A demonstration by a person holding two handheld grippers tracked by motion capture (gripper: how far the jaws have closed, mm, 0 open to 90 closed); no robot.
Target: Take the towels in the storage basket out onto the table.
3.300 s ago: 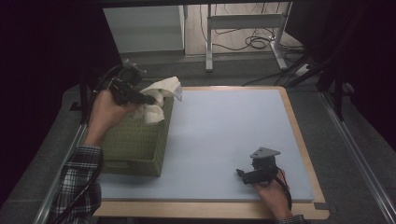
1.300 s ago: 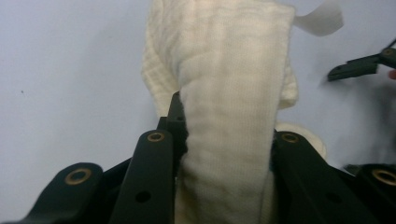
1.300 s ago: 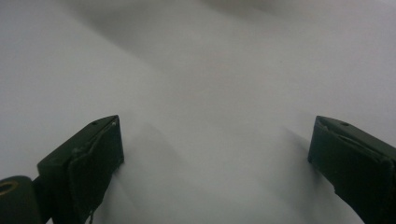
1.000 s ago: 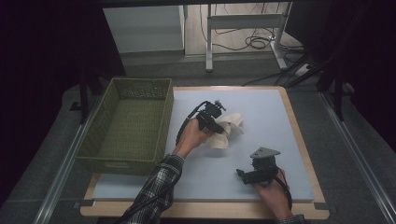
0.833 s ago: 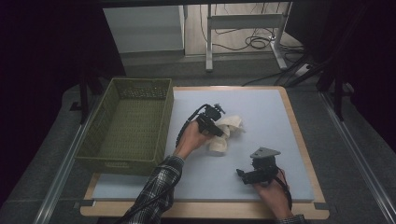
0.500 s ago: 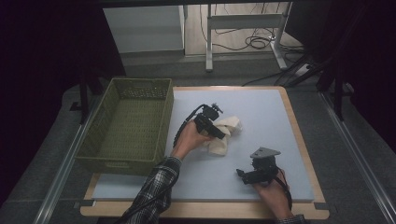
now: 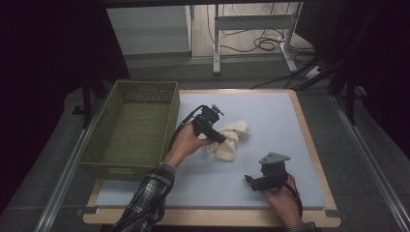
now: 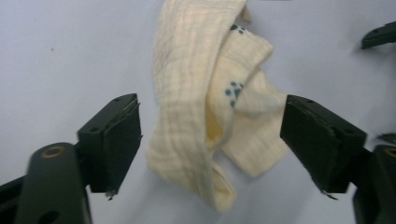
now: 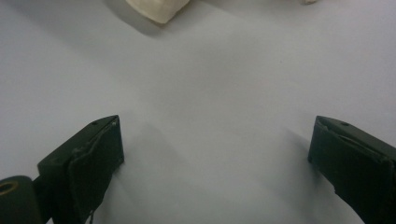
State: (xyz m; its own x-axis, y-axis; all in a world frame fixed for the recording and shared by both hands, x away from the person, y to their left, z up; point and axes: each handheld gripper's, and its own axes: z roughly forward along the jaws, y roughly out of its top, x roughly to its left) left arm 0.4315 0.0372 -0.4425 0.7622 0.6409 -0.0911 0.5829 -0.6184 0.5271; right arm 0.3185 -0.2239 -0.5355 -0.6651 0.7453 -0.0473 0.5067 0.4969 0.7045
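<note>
A crumpled cream cloth (image 7: 231, 139) with small blue dots lies on the pale blue mat (image 7: 270, 116), right of the basket. My left gripper (image 7: 221, 138) hovers just above its left end, pointing down at it. In the left gripper view the cloth (image 8: 187, 116) lies below and between the wide-apart jaws of the left gripper (image 8: 210, 140), and neither pad presses it. These jaws have just been opening. My right gripper (image 7: 249, 180) rests near the mat's front edge, open with nothing in it (image 9: 215, 154). A corner of the cloth (image 9: 156, 9) shows ahead of it.
A green woven basket (image 7: 130, 170) stands at the left, partly on the mat. The mat sits in a wooden frame (image 7: 309, 140). Beyond the table are a floor with cables and a metal stand (image 7: 251, 29).
The left gripper carried the cloth from over the basket to the mat, then let it go and drew up and back a little. The right gripper stayed put.
</note>
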